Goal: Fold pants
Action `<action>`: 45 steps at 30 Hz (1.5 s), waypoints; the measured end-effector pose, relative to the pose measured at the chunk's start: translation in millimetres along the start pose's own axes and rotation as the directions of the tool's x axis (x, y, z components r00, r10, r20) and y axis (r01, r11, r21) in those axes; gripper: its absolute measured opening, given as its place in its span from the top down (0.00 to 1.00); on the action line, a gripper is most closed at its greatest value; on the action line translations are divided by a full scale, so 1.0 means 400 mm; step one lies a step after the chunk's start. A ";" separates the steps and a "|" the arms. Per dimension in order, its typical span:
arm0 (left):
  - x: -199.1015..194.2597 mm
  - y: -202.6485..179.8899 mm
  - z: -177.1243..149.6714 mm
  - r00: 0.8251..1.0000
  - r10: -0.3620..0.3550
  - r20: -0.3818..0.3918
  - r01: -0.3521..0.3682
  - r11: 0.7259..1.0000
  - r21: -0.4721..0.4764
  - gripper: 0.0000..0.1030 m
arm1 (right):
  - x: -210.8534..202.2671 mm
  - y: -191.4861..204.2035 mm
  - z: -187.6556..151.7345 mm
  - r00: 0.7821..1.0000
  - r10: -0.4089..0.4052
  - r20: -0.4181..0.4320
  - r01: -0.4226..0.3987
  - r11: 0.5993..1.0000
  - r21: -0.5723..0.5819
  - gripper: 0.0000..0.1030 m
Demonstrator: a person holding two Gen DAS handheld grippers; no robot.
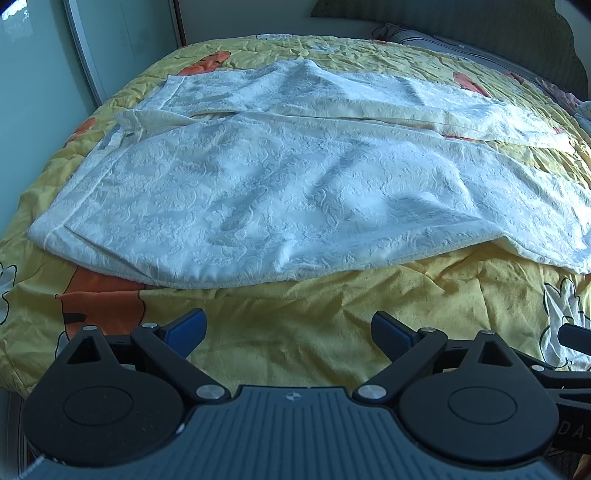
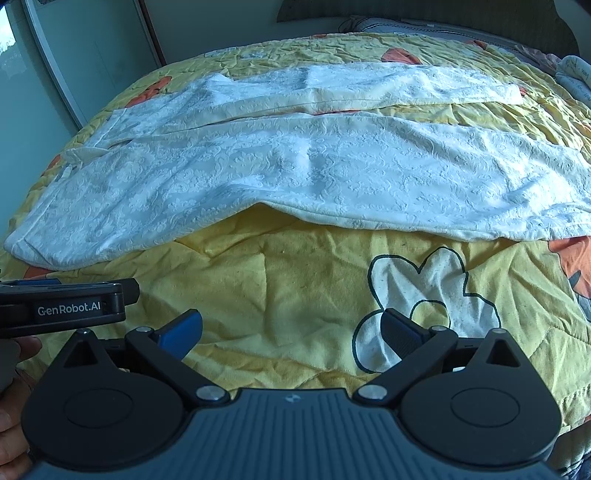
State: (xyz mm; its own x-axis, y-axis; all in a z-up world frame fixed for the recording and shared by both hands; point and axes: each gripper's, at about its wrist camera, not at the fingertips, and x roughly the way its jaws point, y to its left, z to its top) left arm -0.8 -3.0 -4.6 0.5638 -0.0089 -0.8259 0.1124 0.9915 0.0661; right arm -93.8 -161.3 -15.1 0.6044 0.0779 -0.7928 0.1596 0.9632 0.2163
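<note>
White pants point(image 1: 280, 192) lie spread flat on the bed, on a yellow quilt point(image 1: 295, 332) w/ orange and white cartoon prints. Waistband is at my left, legs run off to the right. Near leg is wide and takes up most of the left wrist view; far leg lies just behind it, partly overlapped near the crotch, w/ a thin strip of quilt showing between the two legs further right. Fabric is embossed, a bit rumpled, near edge slightly lifted off the quilt about midway (seen best from the right wrist view).

My left gripper point(image 1: 288, 332) is wide open, blue pads well apart, holding nothing. It hovers over bare quilt, just short of the pants' near edge, not touching them. My right gripper point(image 2: 291, 332) is also spread open and empty, above the quilt over a white cartoon print point(image 2: 424, 302), further back from the near leg's edge point(image 2: 258, 205).

In the right wrist view the left gripper's body shows at the left edge, side-on, w/ "GenRobot.AI" on it, and part of my hand point(image 2: 14, 417) below it. Behind the bed: a wall w/ a sliding door point(image 1: 122, 40) at left, a dark headboard point(image 1: 461, 33) and a pillow point(image 1: 436, 40) at back right.
</note>
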 end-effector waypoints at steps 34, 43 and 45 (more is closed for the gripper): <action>0.001 0.005 0.001 1.000 0.000 -0.004 0.000 1.000 -0.002 0.05 | -0.004 -0.006 0.003 1.000 0.020 0.007 -0.020 1.000 0.014 0.00; 0.001 0.003 0.004 1.000 -0.004 -0.004 0.004 1.000 -0.001 0.05 | -0.005 -0.006 0.005 1.000 0.025 0.008 -0.025 1.000 0.015 0.00; 0.001 0.003 0.004 1.000 -0.005 -0.003 0.005 1.000 -0.001 0.05 | -0.006 -0.006 0.005 1.000 0.025 0.009 -0.026 1.000 0.014 0.00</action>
State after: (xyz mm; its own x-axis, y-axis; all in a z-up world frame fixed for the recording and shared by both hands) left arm 0.9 -2.0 -3.9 0.5604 -0.0132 -0.8281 0.1143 0.9915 0.0616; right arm -94.1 -164.2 -12.7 0.6151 0.1001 -0.7821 0.1553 0.9571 0.2446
